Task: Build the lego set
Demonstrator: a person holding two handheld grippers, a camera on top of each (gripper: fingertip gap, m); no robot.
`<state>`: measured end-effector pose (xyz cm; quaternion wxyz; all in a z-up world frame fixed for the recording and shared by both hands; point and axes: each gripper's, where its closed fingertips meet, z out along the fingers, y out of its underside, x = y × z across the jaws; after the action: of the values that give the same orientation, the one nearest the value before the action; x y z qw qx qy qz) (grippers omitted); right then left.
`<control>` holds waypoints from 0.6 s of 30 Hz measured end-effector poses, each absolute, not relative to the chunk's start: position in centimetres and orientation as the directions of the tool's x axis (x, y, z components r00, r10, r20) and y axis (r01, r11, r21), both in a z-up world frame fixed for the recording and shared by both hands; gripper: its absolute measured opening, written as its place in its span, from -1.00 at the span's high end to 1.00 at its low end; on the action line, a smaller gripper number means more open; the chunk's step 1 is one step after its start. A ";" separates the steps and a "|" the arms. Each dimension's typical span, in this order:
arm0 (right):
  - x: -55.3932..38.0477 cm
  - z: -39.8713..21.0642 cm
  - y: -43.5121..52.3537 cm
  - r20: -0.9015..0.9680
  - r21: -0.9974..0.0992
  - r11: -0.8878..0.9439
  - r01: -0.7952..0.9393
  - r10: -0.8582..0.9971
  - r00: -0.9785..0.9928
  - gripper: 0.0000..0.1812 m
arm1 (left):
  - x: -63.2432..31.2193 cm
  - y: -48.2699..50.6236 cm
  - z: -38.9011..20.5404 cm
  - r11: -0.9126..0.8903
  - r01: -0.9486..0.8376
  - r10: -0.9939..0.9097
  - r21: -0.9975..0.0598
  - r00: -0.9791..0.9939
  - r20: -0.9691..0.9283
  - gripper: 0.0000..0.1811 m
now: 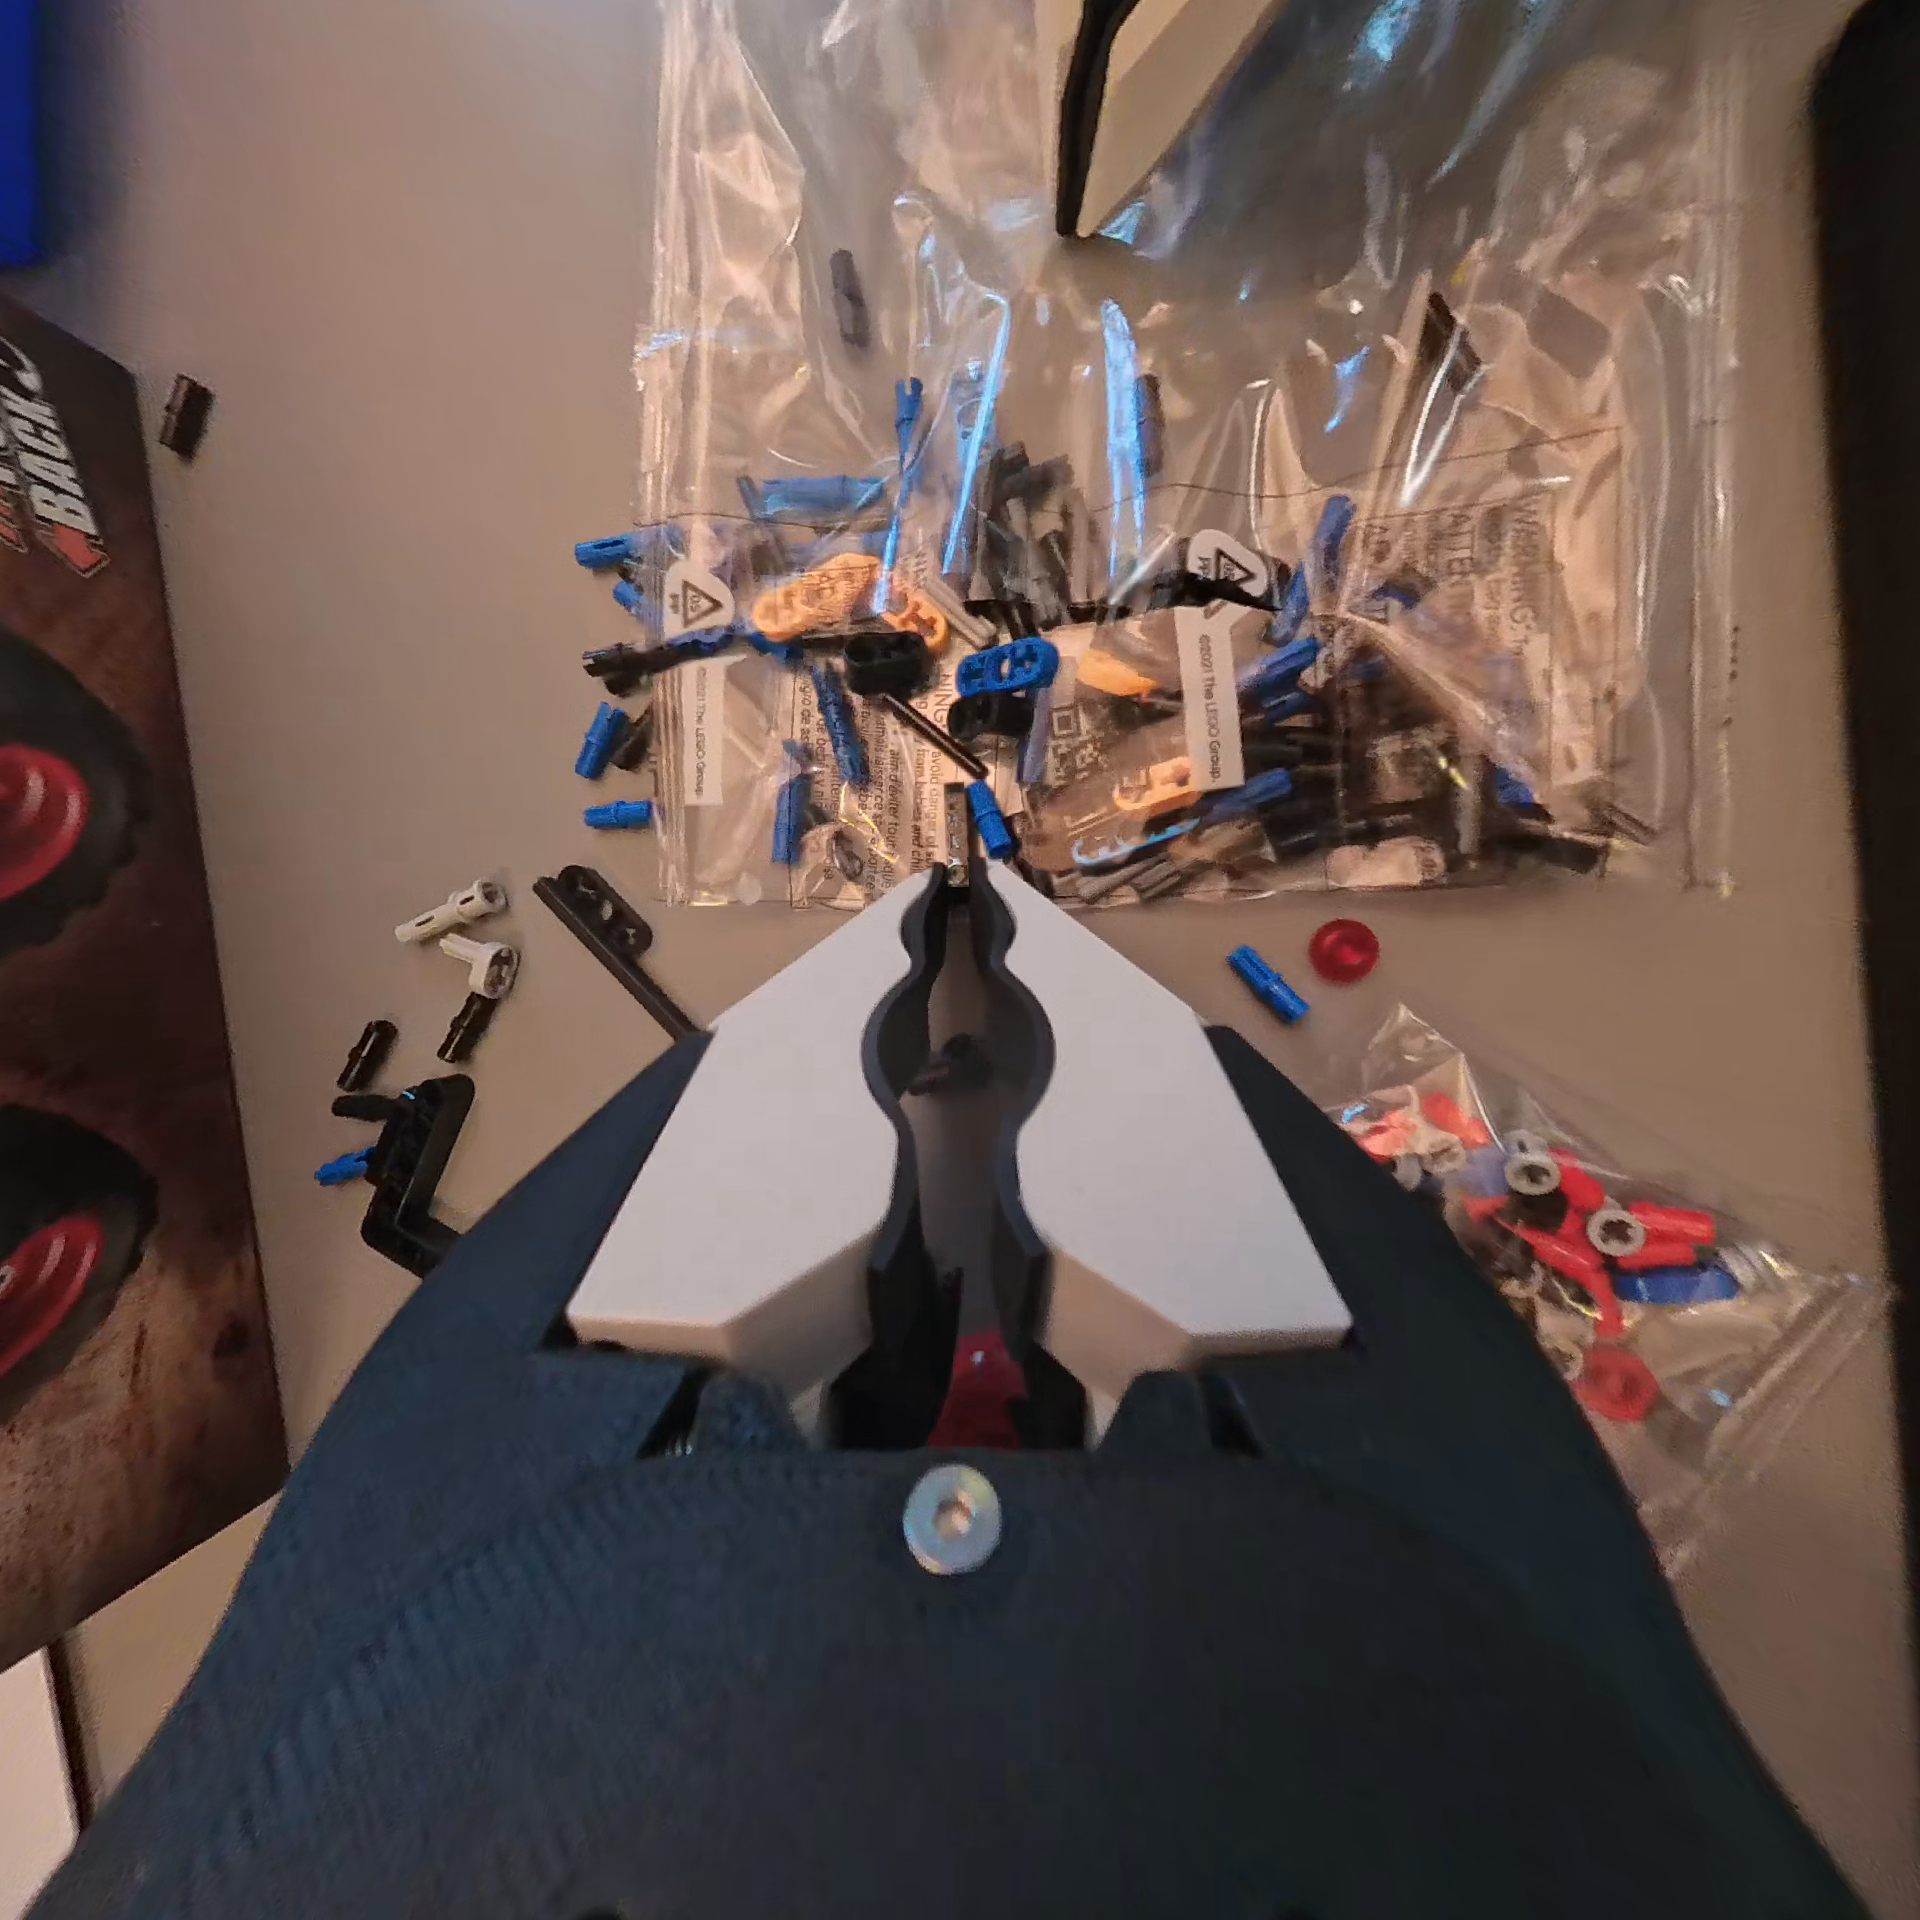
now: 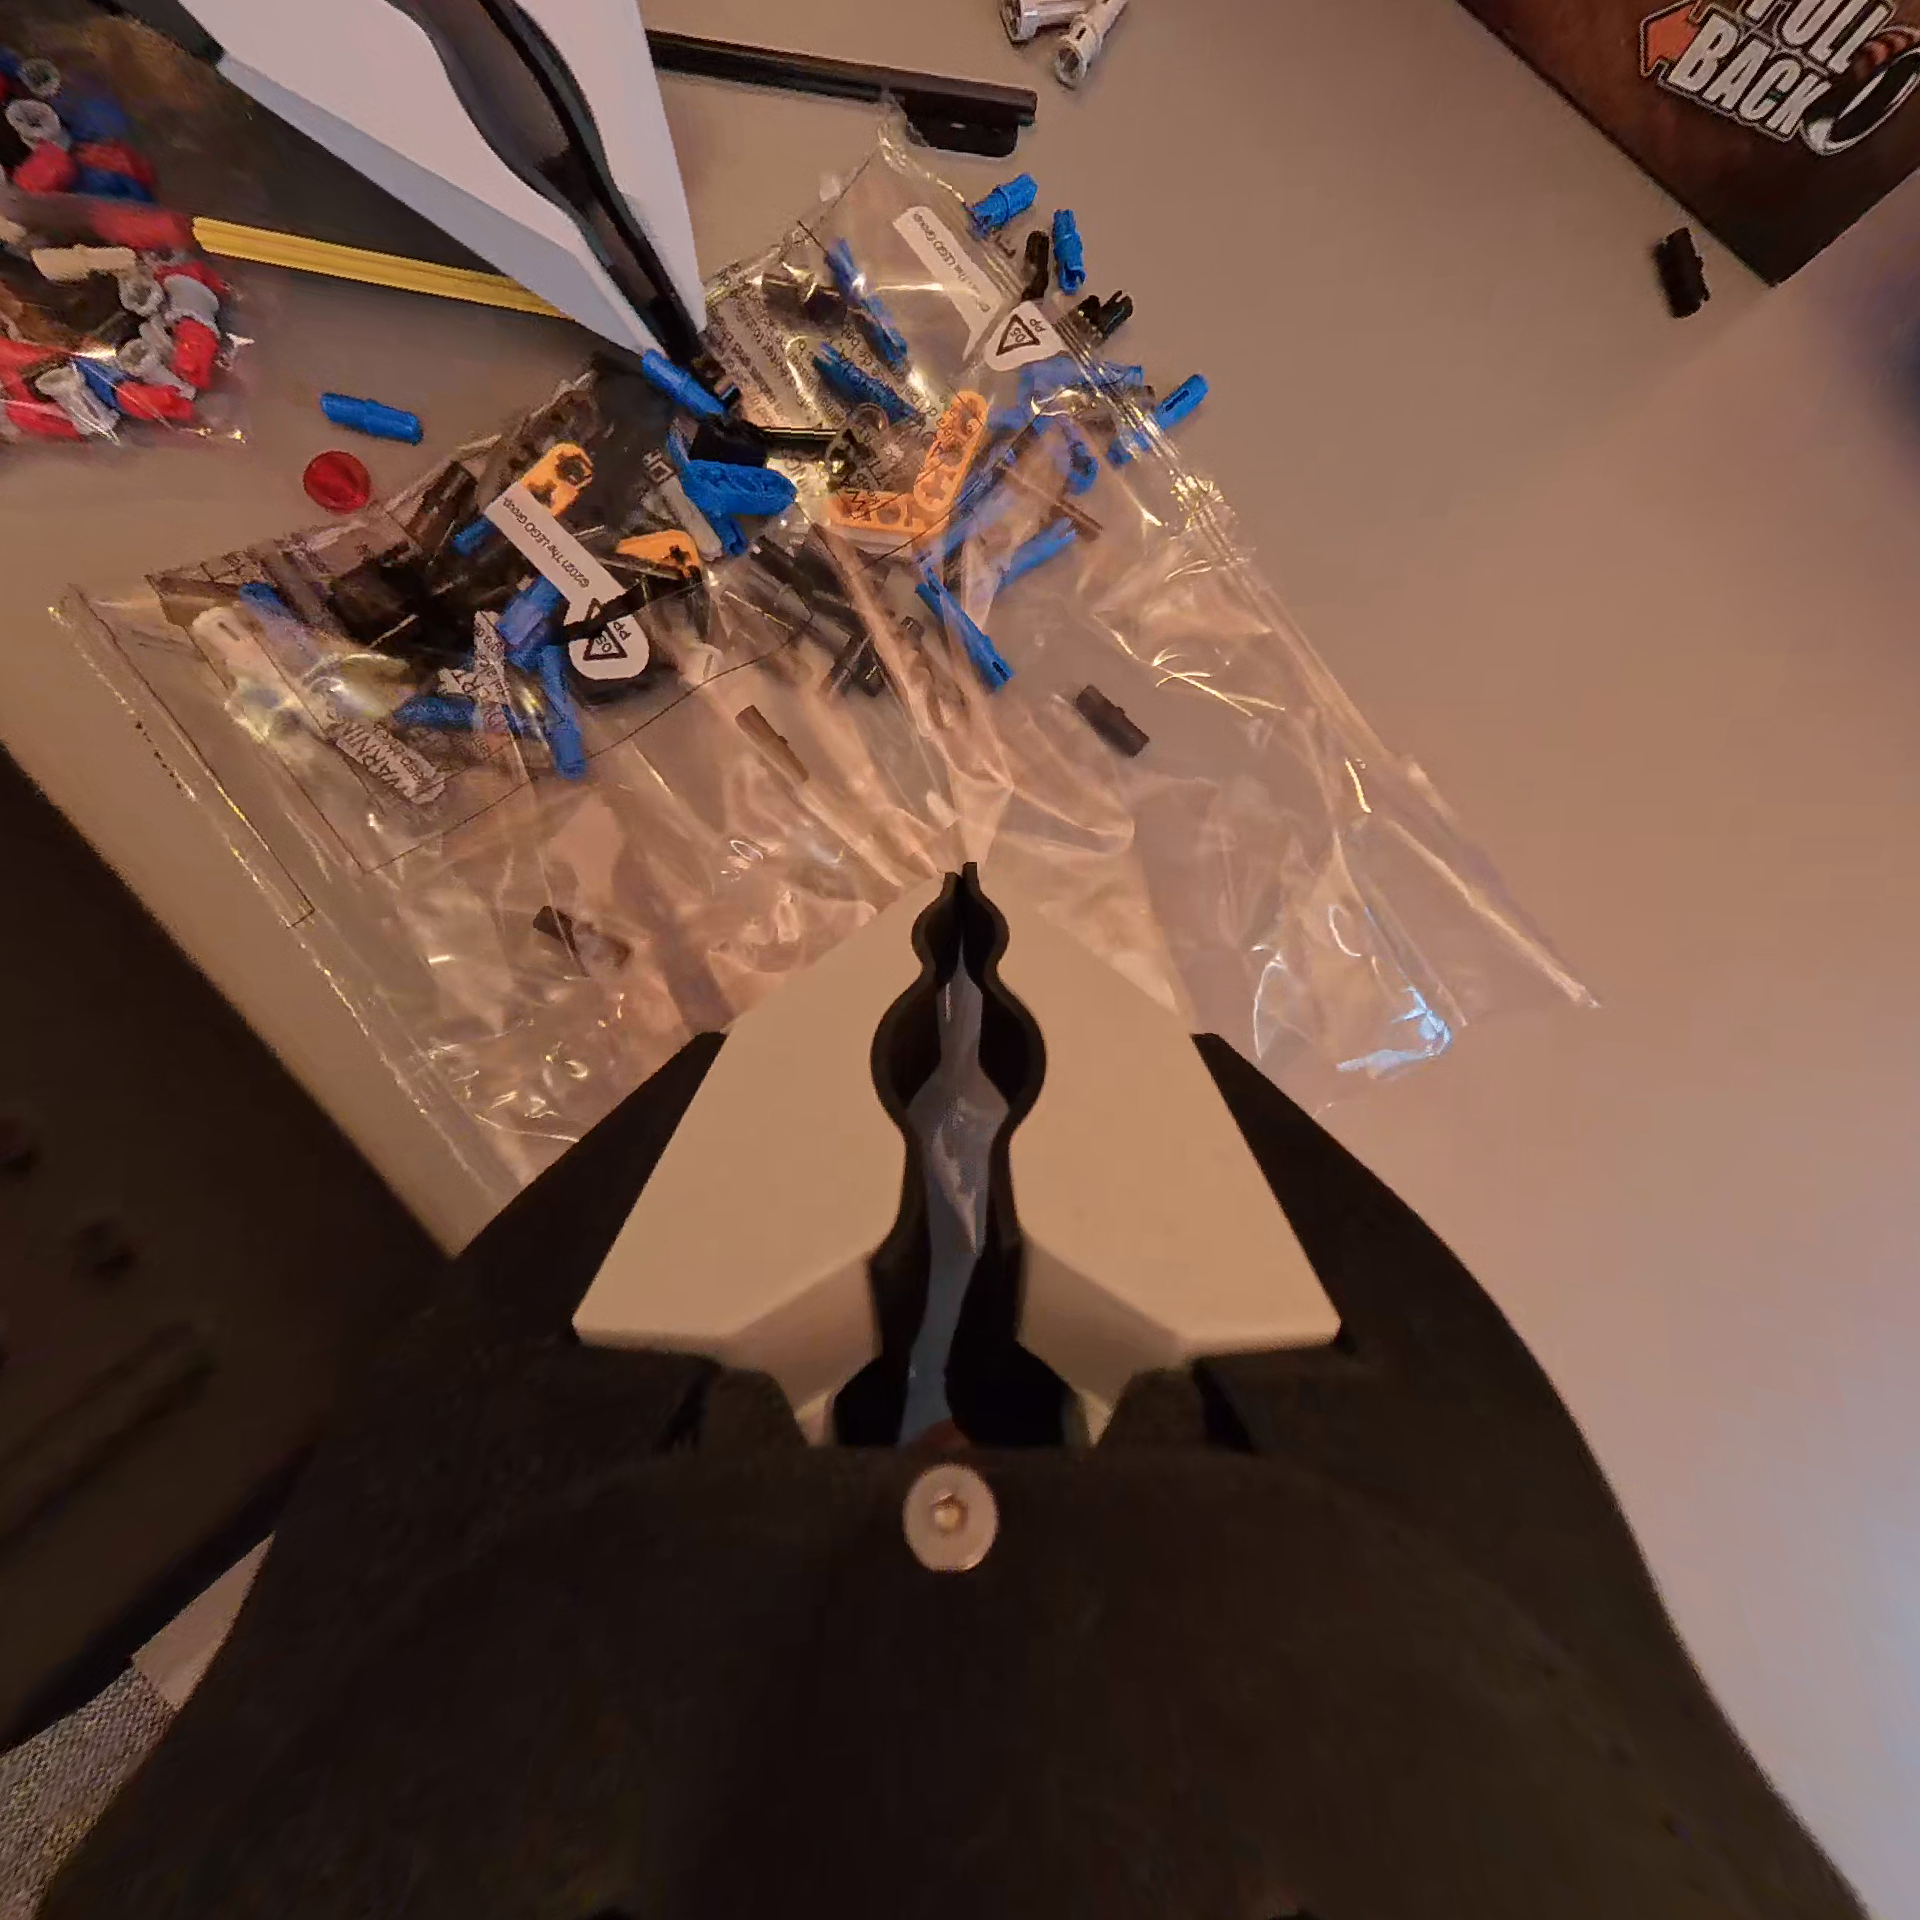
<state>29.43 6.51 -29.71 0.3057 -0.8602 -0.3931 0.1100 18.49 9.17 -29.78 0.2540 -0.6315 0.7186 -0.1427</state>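
A small black pin (image 1: 974, 821) is pinched between the closed tips of the left gripper (image 1: 964, 878), at the near edge of the clear parts bags (image 1: 1143, 520); a blue pin (image 1: 992, 821) lies just beside it at 1 o'clock. The bags are spread flat on the pale table (image 1: 416, 520), at 12 o'clock from the left gripper's tips, filled with blue, black and orange pieces. A blue beam (image 1: 1006, 667) and a black link (image 1: 883, 662) are seen near the bags' middle. The right gripper (image 2: 966, 883) is clenched on a fold of the clear plastic, which is drawn in between its fingers; its tips sit at the bags' opposite edge. Loose pieces are scattered outward: two white pins (image 1: 468, 925) and a long black beam (image 1: 613, 956) at 9 o'clock of the left tips, a black angled frame (image 1: 416, 1153) at 8 o'clock, a single blue pin (image 1: 1268, 984) and a red round stud (image 1: 1343, 948) at 3 o'clock. A second small bag of red, grey and blue parts (image 1: 1579, 1247) lies at 4 o'clock. The printed box (image 1: 83, 831) is noted at the far left edge, with one black connector (image 1: 187, 414) close by it.
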 end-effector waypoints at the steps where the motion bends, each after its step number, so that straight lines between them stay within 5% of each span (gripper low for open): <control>1: 29.4 -29.7 6.5 0.052 -0.615 -0.502 0.609 0.744 0.666 1.00 | 18.4 9.0 -29.8 0.165 -0.837 -0.981 -0.521 -0.084 -0.176 0.98; 5: 29.4 -29.7 6.5 0.050 -0.628 -0.496 0.600 0.743 0.667 1.00 | 18.1 10.6 -29.0 0.163 -0.836 -0.976 -0.525 -0.057 -0.212 0.98; 10: 29.4 -29.7 6.5 0.037 -0.638 -0.495 0.590 0.746 0.665 1.00 | 18.4 13.4 -28.3 0.099 -0.837 -0.977 -0.538 0.022 -0.214 0.62; 18: 29.3 -29.7 6.4 0.023 -0.651 -0.490 0.580 0.751 0.660 1.00 | 20.0 12.7 -29.7 0.047 -0.831 -0.997 -0.554 -0.005 -0.077 0.70</control>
<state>29.28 6.39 -29.70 0.3206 -0.8527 -0.3904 0.1332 19.99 12.74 -29.67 0.2307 -0.6664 0.6858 -0.1799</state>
